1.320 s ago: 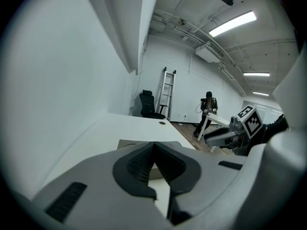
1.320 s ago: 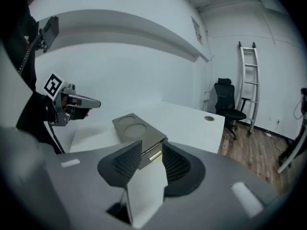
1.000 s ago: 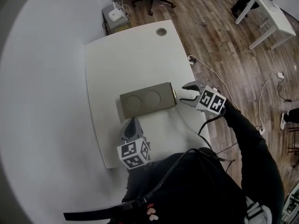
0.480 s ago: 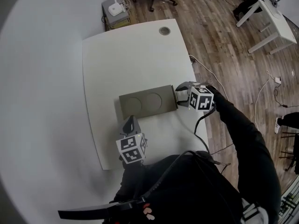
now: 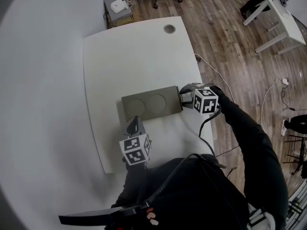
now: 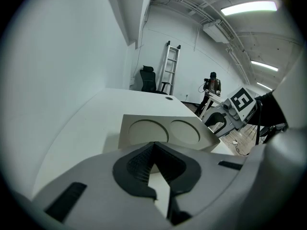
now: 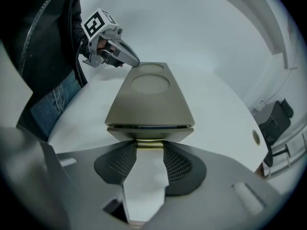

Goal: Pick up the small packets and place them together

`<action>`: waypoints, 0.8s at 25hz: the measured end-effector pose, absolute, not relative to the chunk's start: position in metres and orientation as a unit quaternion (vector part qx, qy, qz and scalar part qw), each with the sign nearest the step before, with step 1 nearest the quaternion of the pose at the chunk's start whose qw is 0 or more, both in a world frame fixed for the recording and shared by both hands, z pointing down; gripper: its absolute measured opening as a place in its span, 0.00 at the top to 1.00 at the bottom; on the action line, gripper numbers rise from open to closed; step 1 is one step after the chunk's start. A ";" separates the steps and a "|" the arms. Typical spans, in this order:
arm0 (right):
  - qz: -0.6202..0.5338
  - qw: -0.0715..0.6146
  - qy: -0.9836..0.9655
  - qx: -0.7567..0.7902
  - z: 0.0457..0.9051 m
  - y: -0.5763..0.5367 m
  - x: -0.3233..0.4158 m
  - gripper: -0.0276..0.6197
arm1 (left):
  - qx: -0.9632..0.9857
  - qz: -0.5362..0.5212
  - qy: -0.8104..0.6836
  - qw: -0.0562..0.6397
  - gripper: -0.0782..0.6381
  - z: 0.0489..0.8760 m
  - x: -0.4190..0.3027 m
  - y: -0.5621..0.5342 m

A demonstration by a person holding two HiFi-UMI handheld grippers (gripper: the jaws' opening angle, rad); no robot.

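Brass-coloured tab (image 7: 150, 145) of the flat olive box (image 7: 149, 95) sits just between the right gripper's (image 7: 150, 150) just-closing, unclamped jaw tips, so a pull may slip off; left gripper's (image 6: 153, 145) jaws meet, packets unseen.

No legible text; coded squares on left tool (image 5: 135, 123), right tool (image 5: 185, 96).

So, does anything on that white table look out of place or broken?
Nothing stands out. The flat grey-green box with two round recesses lies level and undamaged on the white table, and nothing is spilled around it.
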State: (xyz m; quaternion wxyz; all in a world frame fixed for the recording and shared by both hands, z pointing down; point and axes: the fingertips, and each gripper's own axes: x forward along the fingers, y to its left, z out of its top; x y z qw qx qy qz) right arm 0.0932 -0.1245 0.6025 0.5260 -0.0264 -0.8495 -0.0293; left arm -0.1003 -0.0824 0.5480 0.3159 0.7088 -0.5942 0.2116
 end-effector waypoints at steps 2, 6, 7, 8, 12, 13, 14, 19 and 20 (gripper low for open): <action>-0.030 0.526 -0.850 -0.026 0.603 -0.124 0.093 0.69 | 0.708 0.212 -0.595 0.315 0.89 0.549 -0.100 -0.082; -0.030 0.523 -0.852 -0.021 0.605 -0.124 0.094 0.70 | 0.709 0.210 -0.594 0.317 0.89 0.551 -0.100 -0.081; -0.029 0.522 -0.852 -0.019 0.605 -0.124 0.094 0.70 | 0.709 0.210 -0.594 0.317 0.89 0.551 -0.100 -0.082; -0.029 0.522 -0.852 -0.019 0.604 -0.125 0.094 0.70 | 0.709 0.209 -0.595 0.317 0.89 0.551 -0.100 -0.082; -0.030 0.526 -0.850 -0.019 0.605 -0.125 0.096 0.70 | 0.709 0.210 -0.593 0.319 0.89 0.551 -0.101 -0.082; -0.030 0.527 -0.849 -0.018 0.605 -0.125 0.098 0.70 | 0.709 0.210 -0.592 0.319 0.89 0.551 -0.101 -0.082; -0.030 0.528 -0.848 -0.017 0.605 -0.126 0.100 0.70 | 0.710 0.211 -0.592 0.319 0.89 0.552 -0.102 -0.082; -0.029 0.538 -0.843 -0.010 0.604 -0.128 0.116 0.70 | 0.709 0.209 -0.593 0.320 0.89 0.550 -0.102 -0.082; -0.028 0.540 -0.841 -0.008 0.604 -0.128 0.120 0.70 | 0.709 0.209 -0.593 0.320 0.89 0.550 -0.101 -0.082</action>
